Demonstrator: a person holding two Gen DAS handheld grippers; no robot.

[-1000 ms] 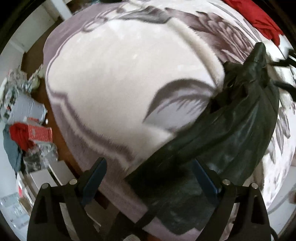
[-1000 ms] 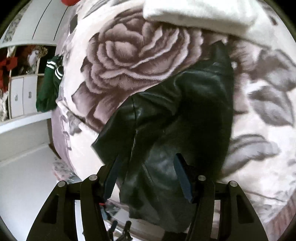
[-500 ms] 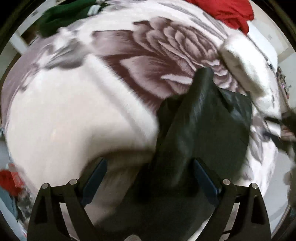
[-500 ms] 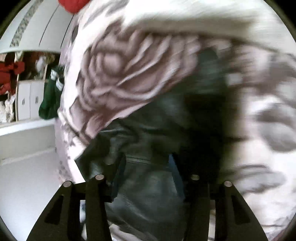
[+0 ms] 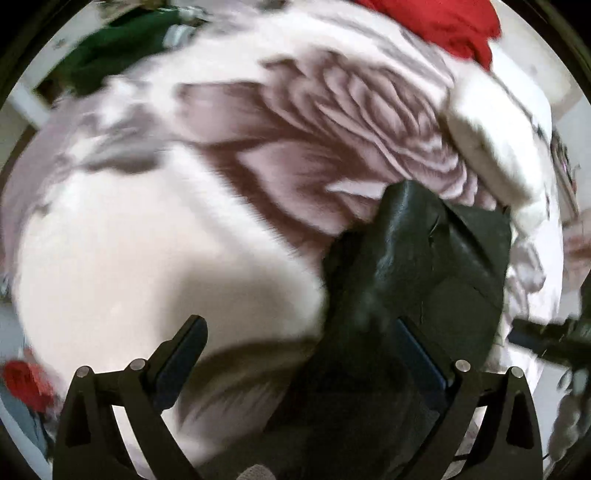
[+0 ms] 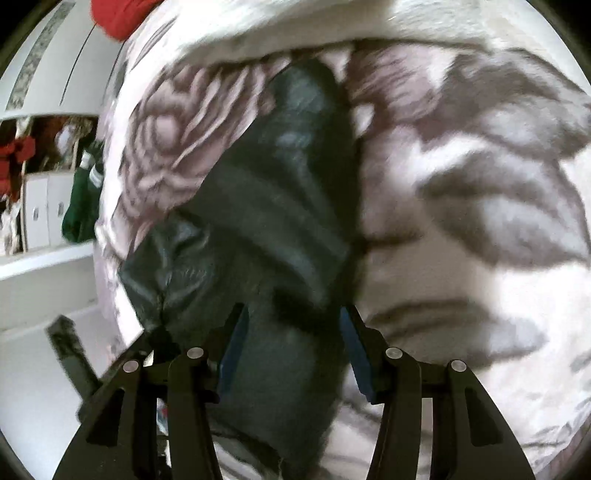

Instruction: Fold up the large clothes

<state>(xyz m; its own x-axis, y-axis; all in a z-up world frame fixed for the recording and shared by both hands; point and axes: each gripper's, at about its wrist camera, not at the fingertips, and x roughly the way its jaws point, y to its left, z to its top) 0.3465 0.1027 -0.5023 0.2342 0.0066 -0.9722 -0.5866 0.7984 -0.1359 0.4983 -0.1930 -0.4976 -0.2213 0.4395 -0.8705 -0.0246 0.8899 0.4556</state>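
A black leather-like jacket (image 5: 424, 266) lies crumpled on a bed blanket with a big rose pattern (image 5: 147, 258). My left gripper (image 5: 299, 326) points steeply down at the blanket and its jaws are opening wide. The jacket's near edge reaches in by the right finger (image 5: 417, 350), and the pads do not press on it. In the right wrist view the jacket (image 6: 280, 206) runs up the middle as a long fold. My right gripper (image 6: 293, 314) hovers low over its near end, jaws half apart, dark cloth showing between the blue pads without a clear pinch.
A red garment (image 5: 443, 26) and a thick white folded cloth (image 5: 487, 147) lie at the bed's far side. A green garment (image 6: 81, 199) hangs over the left edge near white cabinets (image 6: 40, 214). Pale blanket (image 6: 461, 295) spreads right of the jacket.
The left gripper has swung from the bed's pale edge to over the rose, so the jacket now sits by its right finger. The right gripper has come down closer to the jacket.
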